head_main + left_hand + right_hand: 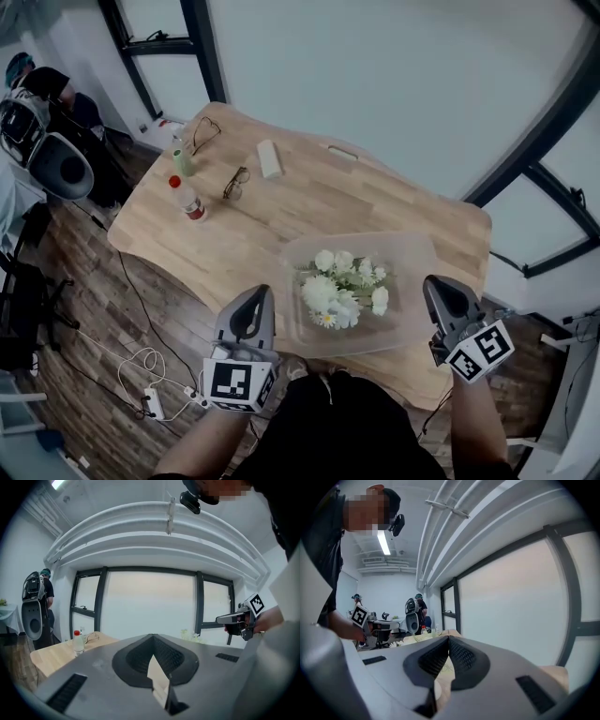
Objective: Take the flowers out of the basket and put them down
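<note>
White flowers (342,289) with green stems lie in a clear plastic basket (417,251) on the near right part of the wooden table (281,220). My left gripper (258,292) hovers just left of the basket, over the table's near edge, jaws together and empty. My right gripper (436,281) hangs beside the basket's right wall, also shut with nothing in it. In the left gripper view the jaws (153,637) meet at the tip, and the flowers (190,634) and the right gripper (230,618) show beyond. The right gripper view shows its shut jaws (448,638) and the left gripper (377,626).
On the table's far left stand a red-capped bottle (190,200), a small green bottle (183,162), two pairs of glasses (236,181) and a white block (270,158). Cables and a power strip (150,401) lie on the floor. A person with equipment (42,122) stands far left.
</note>
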`<action>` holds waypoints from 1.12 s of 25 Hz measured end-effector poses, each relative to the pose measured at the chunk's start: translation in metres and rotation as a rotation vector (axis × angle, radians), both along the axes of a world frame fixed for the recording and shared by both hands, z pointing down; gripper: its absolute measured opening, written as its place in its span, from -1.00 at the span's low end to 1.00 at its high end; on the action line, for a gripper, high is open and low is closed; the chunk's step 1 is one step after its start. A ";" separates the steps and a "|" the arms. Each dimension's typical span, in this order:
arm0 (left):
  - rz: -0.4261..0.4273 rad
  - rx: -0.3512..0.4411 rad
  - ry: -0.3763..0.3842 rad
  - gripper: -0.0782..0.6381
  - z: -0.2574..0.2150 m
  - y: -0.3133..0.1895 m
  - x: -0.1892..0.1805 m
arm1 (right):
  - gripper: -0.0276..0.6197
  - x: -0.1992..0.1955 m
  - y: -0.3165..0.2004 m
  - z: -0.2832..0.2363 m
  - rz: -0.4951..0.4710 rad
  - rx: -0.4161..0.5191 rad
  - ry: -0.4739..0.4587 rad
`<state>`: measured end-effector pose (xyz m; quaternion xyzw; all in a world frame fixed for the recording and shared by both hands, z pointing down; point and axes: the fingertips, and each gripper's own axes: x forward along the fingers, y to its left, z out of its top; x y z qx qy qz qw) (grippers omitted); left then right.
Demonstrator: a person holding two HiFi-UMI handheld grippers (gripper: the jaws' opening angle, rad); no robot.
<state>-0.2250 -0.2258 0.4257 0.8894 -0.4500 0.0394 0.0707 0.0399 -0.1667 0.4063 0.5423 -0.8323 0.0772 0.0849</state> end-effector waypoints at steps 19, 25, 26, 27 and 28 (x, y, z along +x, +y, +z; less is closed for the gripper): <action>-0.112 -0.064 0.001 -0.77 0.015 -0.024 0.002 | -0.85 -0.008 -0.047 0.095 -0.220 -0.249 0.094; -0.158 -0.097 0.018 -0.77 0.023 -0.026 -0.011 | -0.84 -0.035 -0.048 0.115 -0.395 -0.306 0.119; -0.167 -0.099 0.019 -0.77 0.023 -0.026 -0.014 | -0.84 -0.039 -0.047 0.123 -0.427 -0.331 0.142; -0.174 -0.100 0.020 -0.77 0.023 -0.027 -0.017 | -0.84 -0.042 -0.045 0.130 -0.457 -0.354 0.167; -0.180 -0.100 0.021 -0.77 0.023 -0.027 -0.019 | -0.84 -0.046 -0.044 0.136 -0.485 -0.370 0.194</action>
